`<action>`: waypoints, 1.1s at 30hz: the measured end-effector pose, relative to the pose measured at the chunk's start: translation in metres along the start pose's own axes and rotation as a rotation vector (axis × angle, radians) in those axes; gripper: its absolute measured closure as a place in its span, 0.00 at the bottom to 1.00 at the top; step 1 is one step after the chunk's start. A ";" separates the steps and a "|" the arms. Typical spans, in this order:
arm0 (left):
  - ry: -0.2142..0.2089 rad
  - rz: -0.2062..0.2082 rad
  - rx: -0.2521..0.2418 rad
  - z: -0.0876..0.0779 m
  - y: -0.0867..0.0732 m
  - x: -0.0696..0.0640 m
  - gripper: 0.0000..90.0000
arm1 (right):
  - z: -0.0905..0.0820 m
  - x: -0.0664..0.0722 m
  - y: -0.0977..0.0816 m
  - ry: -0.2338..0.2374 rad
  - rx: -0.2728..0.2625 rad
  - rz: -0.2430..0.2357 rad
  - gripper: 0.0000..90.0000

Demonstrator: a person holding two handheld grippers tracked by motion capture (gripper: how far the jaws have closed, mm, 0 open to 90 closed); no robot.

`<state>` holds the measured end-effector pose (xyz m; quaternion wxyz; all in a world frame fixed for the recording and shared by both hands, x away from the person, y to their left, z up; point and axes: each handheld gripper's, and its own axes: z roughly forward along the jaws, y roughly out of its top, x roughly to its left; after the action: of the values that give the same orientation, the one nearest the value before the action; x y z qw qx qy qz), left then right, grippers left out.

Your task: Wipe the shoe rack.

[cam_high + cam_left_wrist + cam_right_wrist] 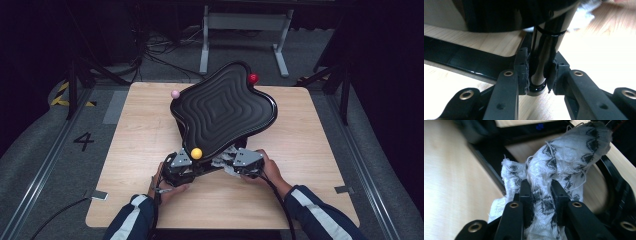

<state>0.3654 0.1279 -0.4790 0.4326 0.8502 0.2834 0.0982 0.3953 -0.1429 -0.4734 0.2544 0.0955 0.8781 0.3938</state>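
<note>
Left gripper: clenched on the glossy black leg of the tray stand, pads pressed on both sides of it, near its foot on the table.
Right gripper: clamped on a bunched white cloth with a black woven pattern, frayed threads at the edges.
High view: wavy-edged black tray with concentric ridges, tilted up on its stand at mid-table; pink ball, red ball and yellow ball at its rim; both hands low at the near edge, cloth a pale scrap just under the tray's front lip.
Left gripper view: underside of the tray as a dark dome overhead, thin black band round the leg, flat black base bar lying on the wooden table.
Right gripper view: cloth rising from between the jaws toward the black frame of the stand, light wood beneath.
Cloth position: between the two grippers, beside the stand.
</note>
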 end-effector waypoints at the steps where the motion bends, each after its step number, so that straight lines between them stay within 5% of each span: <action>1: 0.000 0.000 0.000 0.000 0.000 0.000 0.80 | 0.000 -0.004 -0.003 -0.010 0.004 0.013 0.84; 9: -0.003 -0.002 -0.002 0.000 0.000 0.000 0.80 | -0.004 -0.028 -0.018 -0.090 0.040 0.115 0.84; 12: -0.003 -0.001 -0.001 0.000 0.000 0.000 0.80 | -0.004 -0.033 -0.023 -0.072 0.014 0.206 0.84; 22: -0.006 -0.001 -0.002 0.000 0.000 0.000 0.80 | -0.003 -0.049 -0.030 -0.176 0.055 0.220 0.84; 33: -0.003 0.001 0.001 0.000 0.000 0.000 0.80 | -0.005 -0.057 -0.036 -0.225 0.037 0.258 0.84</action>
<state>0.3654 0.1279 -0.4790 0.4326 0.8506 0.2826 0.0970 0.4421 -0.1912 -0.4760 0.2966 0.2554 0.8318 0.3937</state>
